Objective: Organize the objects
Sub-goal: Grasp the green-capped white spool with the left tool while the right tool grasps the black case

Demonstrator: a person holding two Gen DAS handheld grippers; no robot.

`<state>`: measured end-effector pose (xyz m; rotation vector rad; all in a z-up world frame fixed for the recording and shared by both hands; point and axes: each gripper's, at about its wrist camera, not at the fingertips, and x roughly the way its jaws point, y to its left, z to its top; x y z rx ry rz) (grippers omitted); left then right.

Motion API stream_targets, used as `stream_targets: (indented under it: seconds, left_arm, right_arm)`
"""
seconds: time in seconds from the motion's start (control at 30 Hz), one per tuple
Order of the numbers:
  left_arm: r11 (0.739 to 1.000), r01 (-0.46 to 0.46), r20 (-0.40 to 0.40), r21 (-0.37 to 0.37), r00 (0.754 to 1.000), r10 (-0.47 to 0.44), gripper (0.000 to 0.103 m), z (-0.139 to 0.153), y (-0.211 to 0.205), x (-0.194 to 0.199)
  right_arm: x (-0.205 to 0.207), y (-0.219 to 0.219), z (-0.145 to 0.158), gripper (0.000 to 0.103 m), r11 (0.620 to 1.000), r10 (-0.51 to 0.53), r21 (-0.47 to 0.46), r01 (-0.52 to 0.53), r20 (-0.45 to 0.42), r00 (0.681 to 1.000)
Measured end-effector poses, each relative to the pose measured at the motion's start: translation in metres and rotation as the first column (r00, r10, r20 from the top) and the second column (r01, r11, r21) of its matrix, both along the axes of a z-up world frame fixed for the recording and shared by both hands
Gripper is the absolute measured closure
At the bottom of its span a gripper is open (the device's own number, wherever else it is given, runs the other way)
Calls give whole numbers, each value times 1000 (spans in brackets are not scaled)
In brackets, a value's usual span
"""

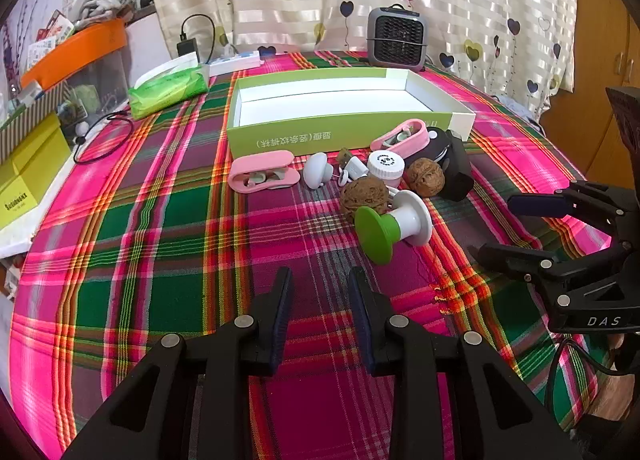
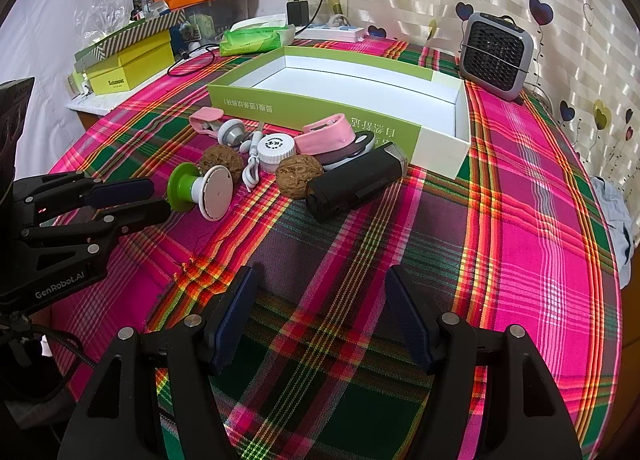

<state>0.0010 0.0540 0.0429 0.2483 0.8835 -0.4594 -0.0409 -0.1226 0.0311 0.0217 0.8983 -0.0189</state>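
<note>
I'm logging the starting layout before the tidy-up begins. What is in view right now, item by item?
Shallow cardboard box: 1, lime green outside, white inside, nothing in it, mid-table.
Wrinkled walnuts: 2, brown, in the pile before the box.
Plastic clip cases: 2, pink, one left of the pile, one against the box.
Spool-shaped gadget: 1, green and white, nearest the tongs.
Round screw-cap jar: 1, white, between the walnuts.
Rectangular device: 1, black, right of the pile.
Small heater: 1, grey, behind the box.
Tissue pack: 1, green, back left.
Plaid tablecloth: 1, pink and green.
Left tongs: open, empty.
Right tongs: open, empty.
</note>
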Motion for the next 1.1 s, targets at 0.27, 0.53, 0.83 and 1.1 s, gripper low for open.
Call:
stream_targets:
  seconds: [0.27,0.53,0.83,1.1]
  left_arm:
    - [1000,0,0,0,1000,0,76,0,0,0]
    - [1000,0,1,0,1000,0,76,0,0,0]
    - [1000,8,-7,-8,1000,-8,76,1,1,0]
    - [999,23,-27,-32,999,-24,73,2,0,-5]
  right_arm:
    - [0,0,0,36,1000,0,1,0,0,1000]
    - [0,0,0,36,1000,0,0,0,0,1000]
    - [2,-1,-1,36,1000,-4,9,4,2,1000]
    - [-5,-7,1,36,1000,-11,29,11,16,1000]
